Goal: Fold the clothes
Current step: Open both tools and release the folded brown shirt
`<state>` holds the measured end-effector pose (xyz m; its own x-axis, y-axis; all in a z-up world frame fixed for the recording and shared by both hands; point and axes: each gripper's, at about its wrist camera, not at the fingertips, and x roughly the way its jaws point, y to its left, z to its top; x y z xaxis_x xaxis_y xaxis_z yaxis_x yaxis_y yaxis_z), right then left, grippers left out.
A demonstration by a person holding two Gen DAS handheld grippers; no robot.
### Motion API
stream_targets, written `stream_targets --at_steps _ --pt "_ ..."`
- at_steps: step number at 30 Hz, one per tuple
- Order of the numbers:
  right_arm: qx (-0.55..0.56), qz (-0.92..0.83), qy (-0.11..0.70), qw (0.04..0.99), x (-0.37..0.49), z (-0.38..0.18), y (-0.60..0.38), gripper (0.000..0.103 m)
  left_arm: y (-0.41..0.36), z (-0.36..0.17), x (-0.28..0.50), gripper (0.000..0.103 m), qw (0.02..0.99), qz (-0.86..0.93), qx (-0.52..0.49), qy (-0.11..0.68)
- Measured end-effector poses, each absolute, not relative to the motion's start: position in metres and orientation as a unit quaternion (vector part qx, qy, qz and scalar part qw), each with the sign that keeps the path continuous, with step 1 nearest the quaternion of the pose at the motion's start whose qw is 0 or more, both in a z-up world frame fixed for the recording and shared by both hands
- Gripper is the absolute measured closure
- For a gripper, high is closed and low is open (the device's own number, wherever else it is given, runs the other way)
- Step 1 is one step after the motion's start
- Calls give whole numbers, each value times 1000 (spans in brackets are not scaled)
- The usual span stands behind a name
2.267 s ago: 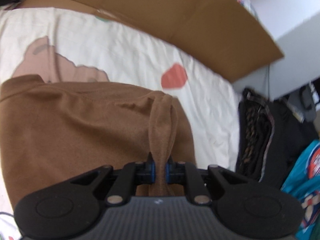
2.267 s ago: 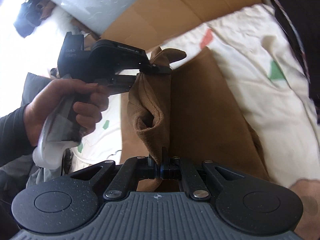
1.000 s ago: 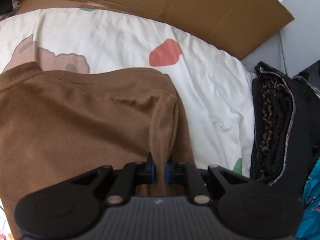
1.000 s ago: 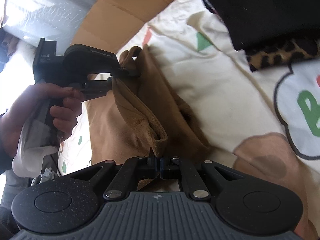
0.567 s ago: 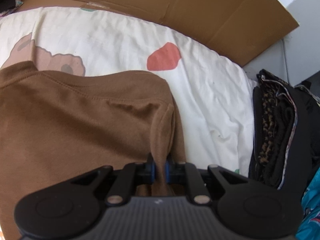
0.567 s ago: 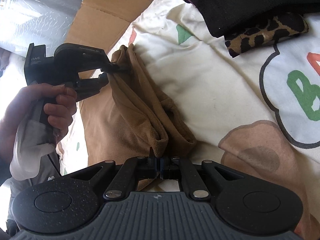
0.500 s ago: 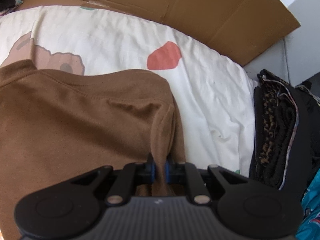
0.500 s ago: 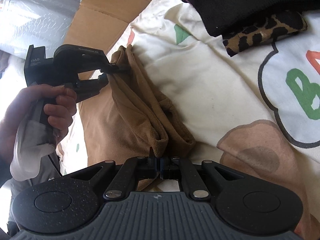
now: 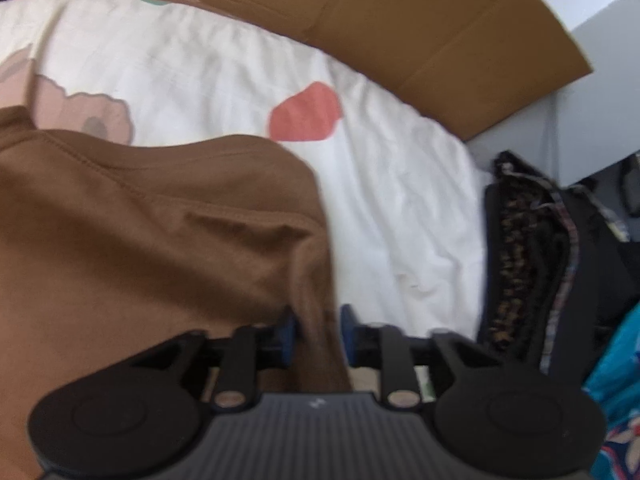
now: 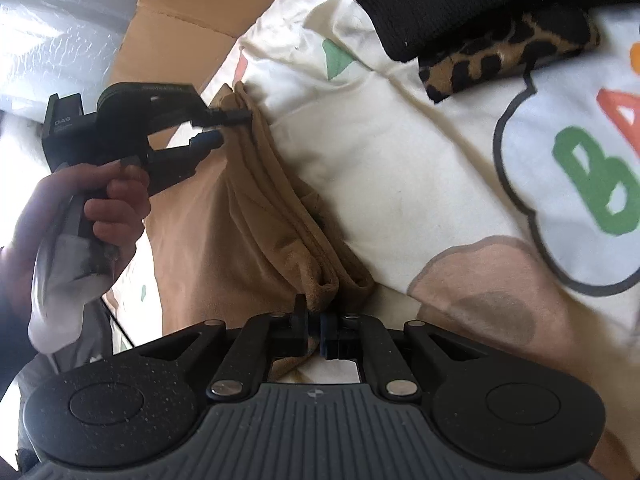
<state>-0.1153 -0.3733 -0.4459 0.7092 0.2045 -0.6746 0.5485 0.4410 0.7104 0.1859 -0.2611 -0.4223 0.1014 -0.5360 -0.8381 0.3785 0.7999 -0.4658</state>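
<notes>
Evidently the left tool has just spread its jaws, freeing the brown garment onto the bed sheet; right tool remains clamped on its corner. Fold laid.

A cream bed sheet w/ cartoon prints, incl. a red blob and green letter "B", lies in bright daylight; flattened brown cardboard lines its far edge, pale grey wall beyond.
</notes>
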Motion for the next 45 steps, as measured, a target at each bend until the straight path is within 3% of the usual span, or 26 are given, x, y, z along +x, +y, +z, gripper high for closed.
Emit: stream_targets --at_steps 6,10,13,17,23,32,45 --pt "483 -103 366 789 -129 -414 -383 95 -254 -396 193 63 735 -354 -61 575" --pt "459 -106 351 809 -127 -395 -392 84 -235 -381 203 63 741 -363 -46 563" --pt "455 -100 336 819 -118 -385 -401 84 -217 -373 213 61 743 -366 -24 560" --pt "446 -87 328 829 -96 -384 -408 71 -191 -363 225 54 749 -373 26 548" --pt "429 -56 328 840 -50 -390 -416 71 -130 -350 240 49 763 -359 53 534" --pt "434 -13 350 830 12 -410 -437 71 -51 -360 242 47 782 -308 -4 541" --pt "412 -17 393 822 55 -431 -440 64 -11 -394 234 47 780 -305 -65 542"
